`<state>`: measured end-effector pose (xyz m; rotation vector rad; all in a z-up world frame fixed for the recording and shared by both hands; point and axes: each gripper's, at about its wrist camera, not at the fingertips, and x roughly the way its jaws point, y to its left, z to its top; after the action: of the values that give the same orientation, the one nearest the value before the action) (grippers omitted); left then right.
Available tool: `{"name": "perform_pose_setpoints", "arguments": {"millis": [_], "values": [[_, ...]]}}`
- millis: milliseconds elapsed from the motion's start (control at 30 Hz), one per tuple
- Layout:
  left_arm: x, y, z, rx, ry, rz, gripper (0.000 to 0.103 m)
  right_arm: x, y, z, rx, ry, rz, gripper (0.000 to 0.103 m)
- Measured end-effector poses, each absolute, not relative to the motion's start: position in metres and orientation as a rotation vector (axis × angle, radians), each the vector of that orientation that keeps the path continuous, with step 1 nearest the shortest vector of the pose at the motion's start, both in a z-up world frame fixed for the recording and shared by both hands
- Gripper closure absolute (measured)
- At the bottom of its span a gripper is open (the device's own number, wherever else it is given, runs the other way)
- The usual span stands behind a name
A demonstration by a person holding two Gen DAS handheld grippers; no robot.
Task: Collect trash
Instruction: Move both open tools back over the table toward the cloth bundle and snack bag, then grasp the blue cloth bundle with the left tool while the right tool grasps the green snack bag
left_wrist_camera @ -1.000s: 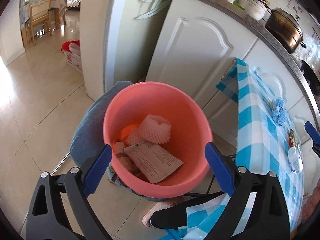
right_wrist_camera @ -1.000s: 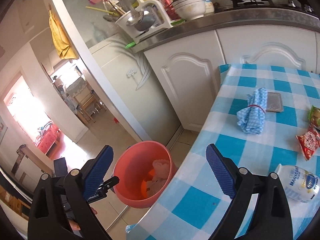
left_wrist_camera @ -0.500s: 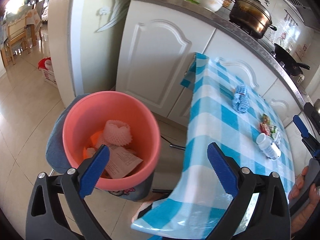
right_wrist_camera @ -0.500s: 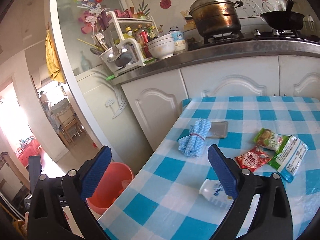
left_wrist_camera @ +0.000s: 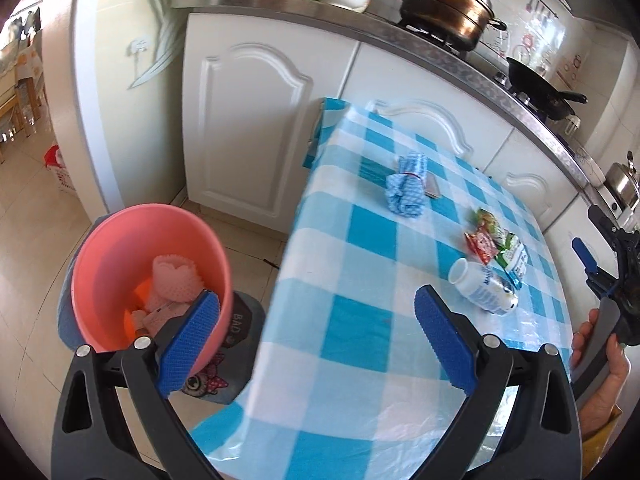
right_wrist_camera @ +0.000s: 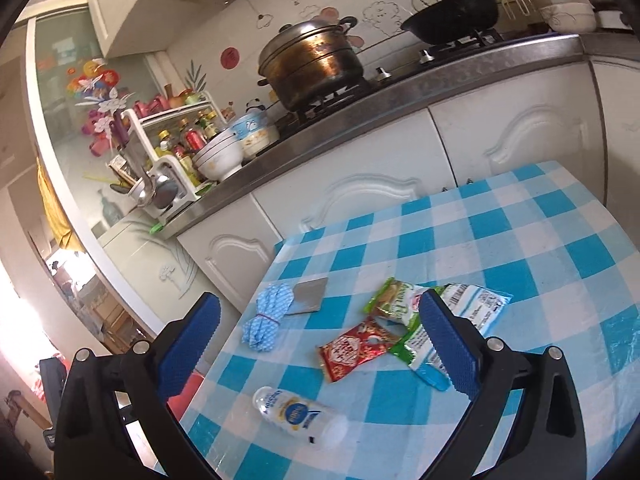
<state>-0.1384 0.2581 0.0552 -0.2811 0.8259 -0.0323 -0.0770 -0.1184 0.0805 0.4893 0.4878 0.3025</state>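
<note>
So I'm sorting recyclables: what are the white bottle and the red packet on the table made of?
White bottle: likely matte opaque plastic, with a printed label. Red packet: seemingly thin plastic or foil film; it looks glossy, crinkled, with crimped ends.

Steel pot point(right_wrist_camera: 314, 65) and black wok point(right_wrist_camera: 456, 16) on the stove (rolled blue cloth point(right_wrist_camera: 269, 317) on the table).

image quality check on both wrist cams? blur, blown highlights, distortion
Left wrist view: the white cabinet doors are softly motion-smeared, the pink plastic bin is fairly sharp, and straight edges bow under heavy fisheye. Right wrist view: the doorway at lower left is blown out white, the blue-checked tablecloth shows mild sheen, and the white plastic bottle is readable.
</note>
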Motion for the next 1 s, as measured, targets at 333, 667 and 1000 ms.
{"name": "perform_pose_setpoints", "arguments": {"millis": [333, 667, 1000], "values": [[-0.093, 0.202, 0.064, -0.187, 0.833, -0.093, 0.004, -0.050, -0.189, 0.066, 0.699, 0.470, 0.381, 0.005], [-0.014, 0.144, 0.060, -0.044, 0.830, -0.159, 0.004, -0.005, -0.146, 0.058, 0.425, 0.645, 0.391, 0.005], [0.048, 0.121, 0.028, 0.040, 0.884, -0.098, 0.004, 0.043, -0.137, 0.041, 0.360, 0.730, 0.382, 0.005]]}}
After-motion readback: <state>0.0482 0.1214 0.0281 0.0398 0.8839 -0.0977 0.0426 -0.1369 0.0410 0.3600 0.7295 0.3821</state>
